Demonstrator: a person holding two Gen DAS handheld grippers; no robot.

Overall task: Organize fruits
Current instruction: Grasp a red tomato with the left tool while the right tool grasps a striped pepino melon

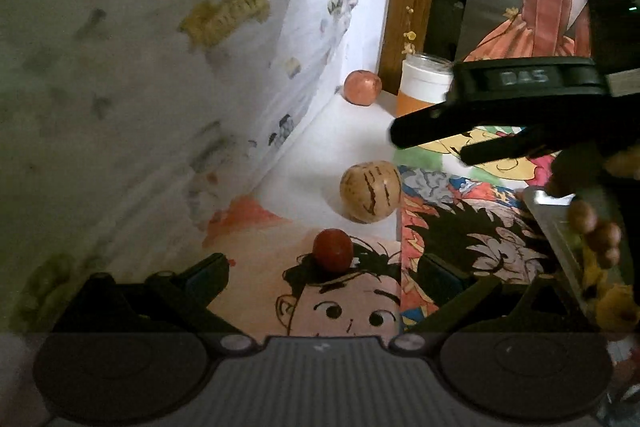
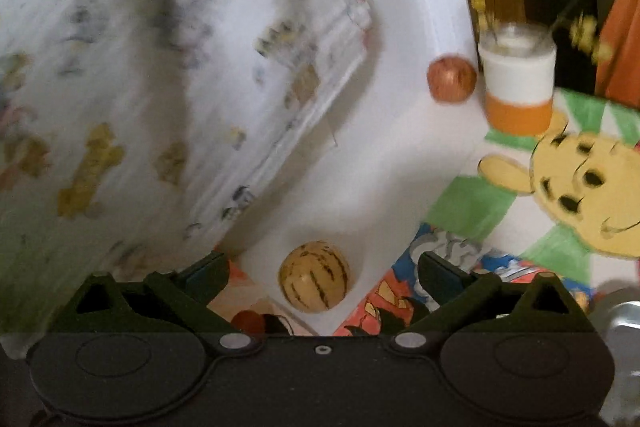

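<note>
Left gripper [image 1: 324,279]: jaws spread wide, nothing between the pads. A small dark red fruit [image 1: 333,250] lies on the desk [image 1: 352,143] just ahead of them, roughly centred in the gap, resting on a cartoon drawing of a face [image 1: 344,303]. Farther ahead, apart from the red fruit, sits a round tan fruit with dark streaks [image 1: 370,191] on bare white surface beside the edge of a colourful comic print [image 1: 460,223]. An orange-pink fruit [image 1: 362,87] lies at the far corner, near a white and orange jar [image 1: 424,87].

Right gripper [image 2: 322,279]: jaws wide apart and empty — the streaked tan fruit [image 2: 314,277] lies between the fingertips in this view, slightly left of centre, with neither pad touching it. The red fruit [image 2: 249,323] shows partly at the gripper body's edge, nearer than the tan one. The orange-pink fruit [image 2: 451,79] rests just left of the jar [image 2: 518,87]. A patterned white cloth [image 2: 140,87] rises along the left side — blurred.

In the left wrist view the right gripper [image 1: 428,143] crosses from the right, above the comic print.
</note>
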